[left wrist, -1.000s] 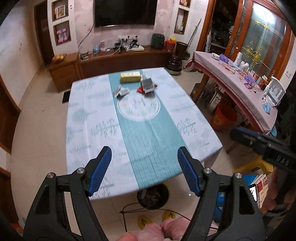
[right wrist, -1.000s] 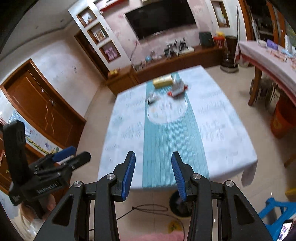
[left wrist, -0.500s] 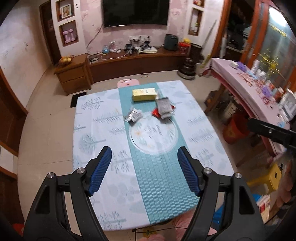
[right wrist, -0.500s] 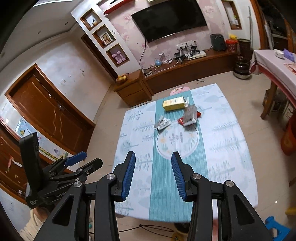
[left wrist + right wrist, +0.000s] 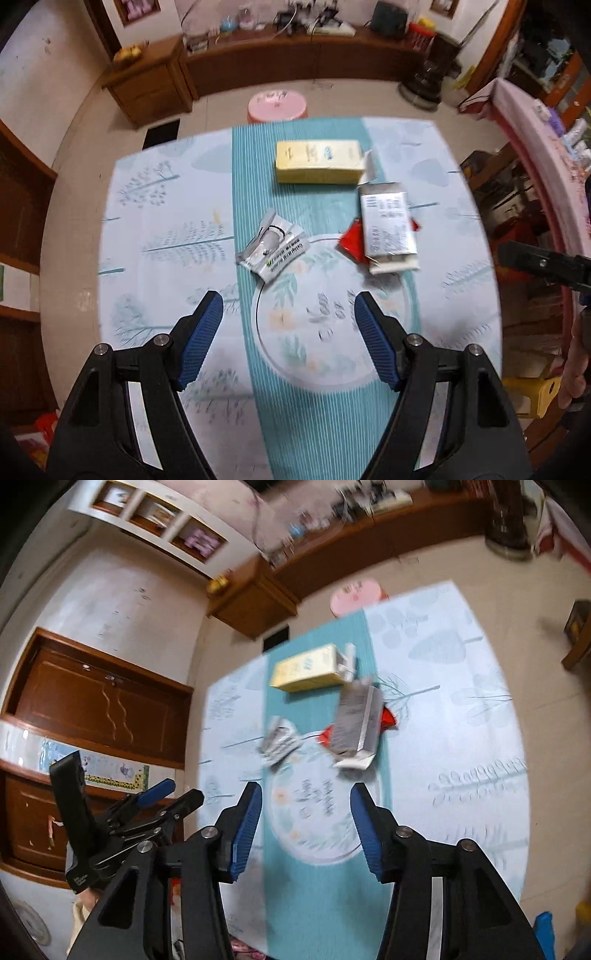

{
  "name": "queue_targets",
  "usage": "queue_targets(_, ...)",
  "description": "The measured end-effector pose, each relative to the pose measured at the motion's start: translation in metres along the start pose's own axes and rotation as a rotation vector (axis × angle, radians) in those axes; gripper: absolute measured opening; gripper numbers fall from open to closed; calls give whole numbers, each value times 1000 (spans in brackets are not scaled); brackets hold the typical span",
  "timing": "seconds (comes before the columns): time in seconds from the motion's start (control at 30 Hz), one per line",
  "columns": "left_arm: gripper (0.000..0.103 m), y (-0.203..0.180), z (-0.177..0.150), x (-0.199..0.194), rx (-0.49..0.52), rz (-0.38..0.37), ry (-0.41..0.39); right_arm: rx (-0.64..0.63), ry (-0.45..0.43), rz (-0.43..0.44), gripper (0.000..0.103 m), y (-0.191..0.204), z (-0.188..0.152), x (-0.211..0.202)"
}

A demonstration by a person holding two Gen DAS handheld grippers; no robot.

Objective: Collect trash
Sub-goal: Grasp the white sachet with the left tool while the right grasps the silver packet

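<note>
Trash is all on the table (image 5: 155,229), none of it collected as far as these views show. In the left wrist view four pieces lie around the centre and upper centre of the frame: a yellow carton (image 5: 318,161) lying flat on the teal runner, a silver foil packet (image 5: 388,223) just below and to the right of it, a red wrapper (image 5: 352,242) partly tucked under that packet, and a crumpled silver-white wrapper (image 5: 273,249) to the left, well apart from the packet. A white torn flap sits at the carton's right end, touching it.

Neither tool has reached anything. The left gripper (image 5: 288,336) hangs over the round printed motif in the lower half of its frame, jaws spread wide with only tablecloth between them. The right gripper (image 5: 306,825) also stands released and empty; its jaws have just been opening, with nothing between them. It points toward the foil packet (image 5: 356,720) and the crumpled wrapper (image 5: 280,742), both above its fingertips in the frame.

No bin or bag is visible on the table, so where the pieces should go cannot be told. By my judgement the job is at its very start: approach under way, every pick and every drop-off left.
</note>
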State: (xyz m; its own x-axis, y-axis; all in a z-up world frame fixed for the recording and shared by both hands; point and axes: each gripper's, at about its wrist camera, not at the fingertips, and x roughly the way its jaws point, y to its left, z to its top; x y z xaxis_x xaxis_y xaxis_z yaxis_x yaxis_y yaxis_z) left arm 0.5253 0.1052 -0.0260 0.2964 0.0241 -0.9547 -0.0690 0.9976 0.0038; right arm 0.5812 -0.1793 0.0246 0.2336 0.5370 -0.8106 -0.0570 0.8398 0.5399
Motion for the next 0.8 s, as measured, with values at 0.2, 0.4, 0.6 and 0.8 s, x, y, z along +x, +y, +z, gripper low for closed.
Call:
queue_targets(0.2,71,1,15,78,-2,27,67,81,100,22,51,-52,31,94)
queue_targets(0.4,71,5,25,121,23,66,111,133,162,66,51,-69,34,143)
queue_targets(0.6,65,13,28,151,24,77,160,132,166,107,44,-71,31,159)
queue_targets(0.8,31,14,29,173,21,75,201,78,168,111,30,-61,25,158)
